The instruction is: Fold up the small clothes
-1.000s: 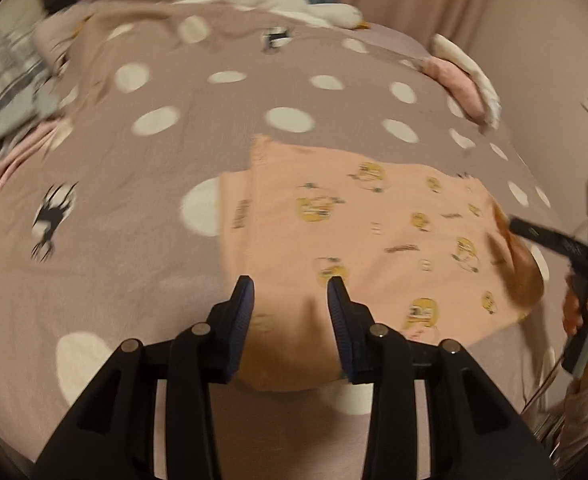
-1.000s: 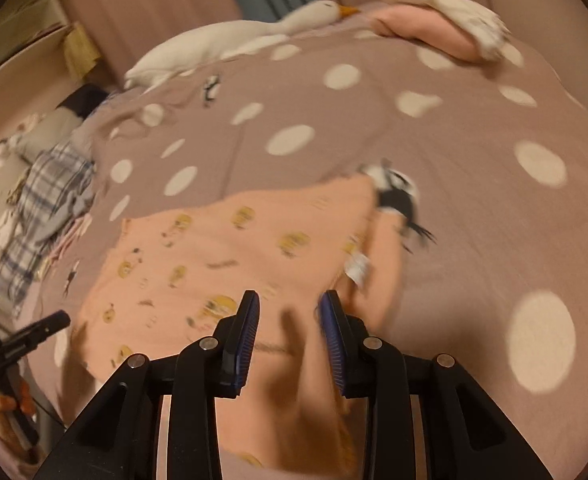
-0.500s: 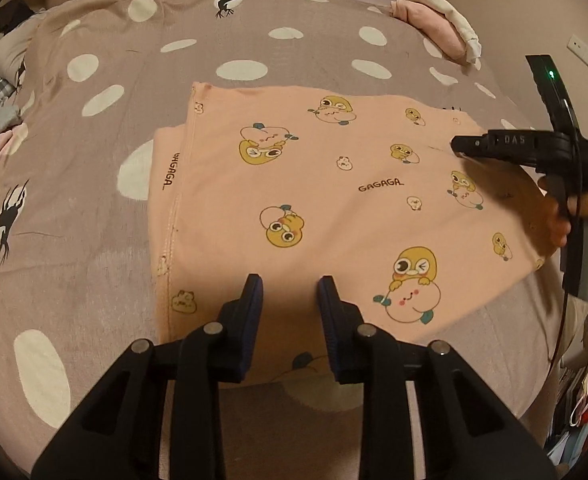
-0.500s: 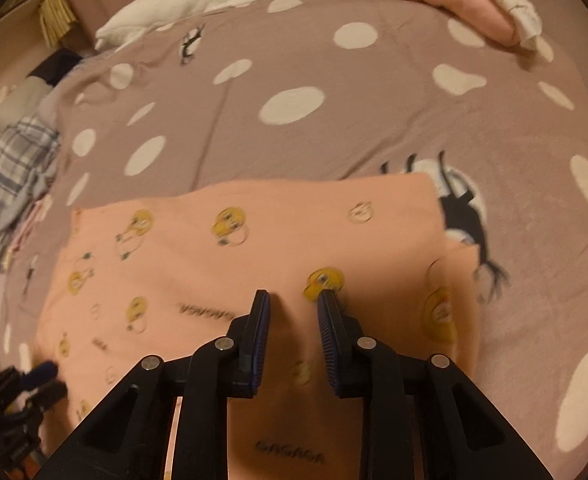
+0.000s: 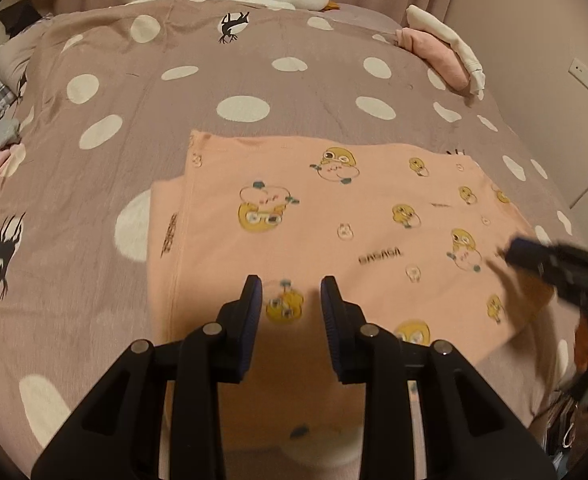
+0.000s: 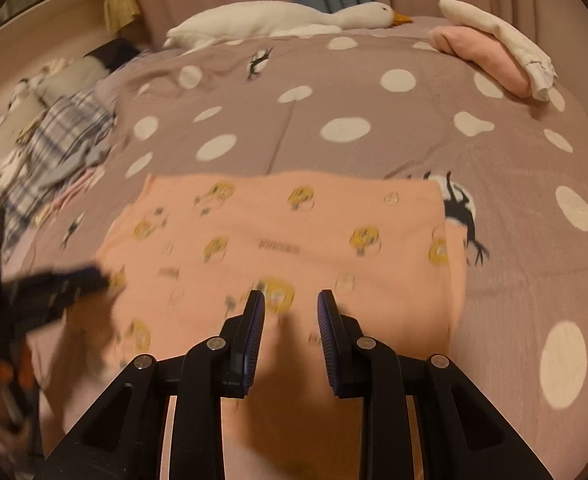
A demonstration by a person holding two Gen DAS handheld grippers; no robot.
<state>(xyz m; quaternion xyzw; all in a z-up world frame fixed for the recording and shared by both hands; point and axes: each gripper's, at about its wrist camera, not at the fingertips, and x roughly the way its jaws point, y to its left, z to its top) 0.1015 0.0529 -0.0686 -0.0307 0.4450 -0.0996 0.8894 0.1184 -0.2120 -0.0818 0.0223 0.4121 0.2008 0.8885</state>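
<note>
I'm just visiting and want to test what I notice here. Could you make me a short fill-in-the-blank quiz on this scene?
1. The peach garment is printed with yellow ____.
2. The bedspread is covered in white ____.
3. Both the left gripper and the right gripper are ____, holding nothing.
4. The plush toy by the curtain is a white ____.

Missing words: ducks; dots; open; goose

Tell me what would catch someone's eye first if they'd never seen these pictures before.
Probably the peach garment printed with yellow cartoon ducks, spread flat on the polka-dot bedspread right ahead of both open grippers, the left gripper and the right gripper. Next, the white goose plush lying along the far edge of the bed, with folded pink and white clothes stacked at the far right corner.
</note>
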